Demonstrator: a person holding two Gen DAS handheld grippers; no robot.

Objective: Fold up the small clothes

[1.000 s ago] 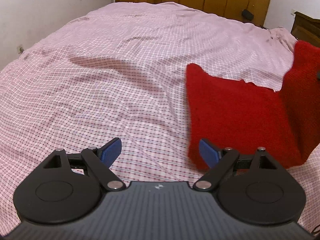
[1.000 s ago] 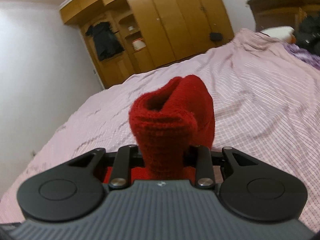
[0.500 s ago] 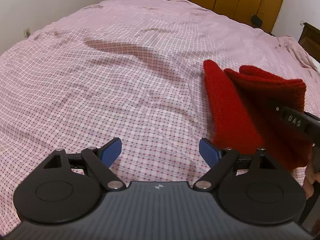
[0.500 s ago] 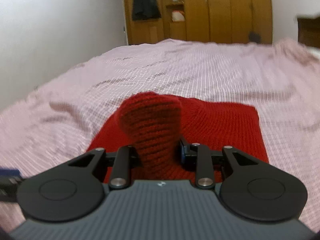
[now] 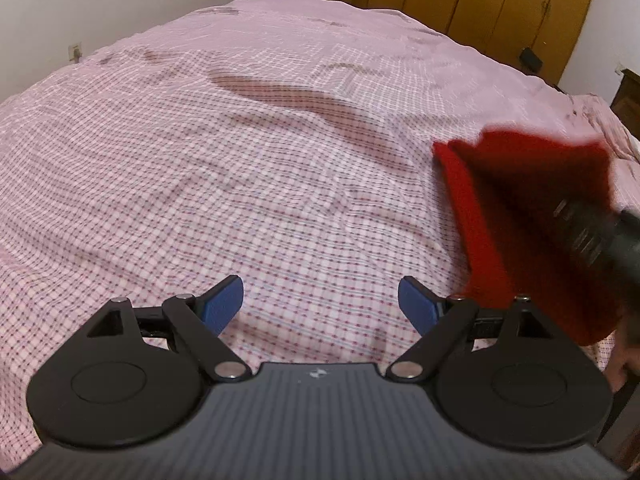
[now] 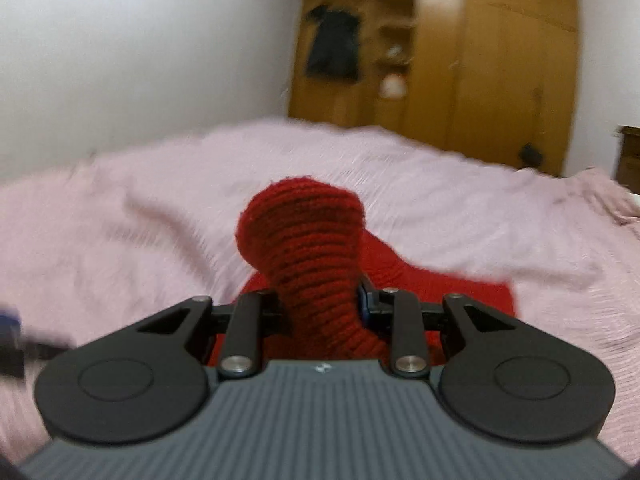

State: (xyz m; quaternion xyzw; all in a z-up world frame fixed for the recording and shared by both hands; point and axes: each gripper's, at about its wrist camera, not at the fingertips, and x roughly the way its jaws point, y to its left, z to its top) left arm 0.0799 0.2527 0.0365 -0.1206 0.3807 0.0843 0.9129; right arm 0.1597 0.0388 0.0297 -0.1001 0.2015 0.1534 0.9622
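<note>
A red knitted garment point(image 5: 520, 216) lies folded over on the pink checked bed sheet point(image 5: 248, 168), at the right of the left wrist view. My right gripper point(image 6: 322, 304) is shut on a bunched edge of this red garment point(image 6: 308, 248), which stands up between its fingers; the rest lies flat below. The right gripper's body also shows in the left wrist view point(image 5: 588, 236), over the garment. My left gripper point(image 5: 320, 300) is open and empty, low over the sheet, left of the garment.
Wooden wardrobes point(image 5: 480, 4) stand beyond the bed's far end; a dark garment point(image 6: 332, 44) hangs there. A white wall point(image 5: 100, 4) runs along the left. Dark wooden furniture point(image 5: 628, 104) stands at the far right.
My right gripper has carried the garment's edge over the rest, doubling it, and has tilted up. The left gripper has stayed open and shifted left, away from the garment.
</note>
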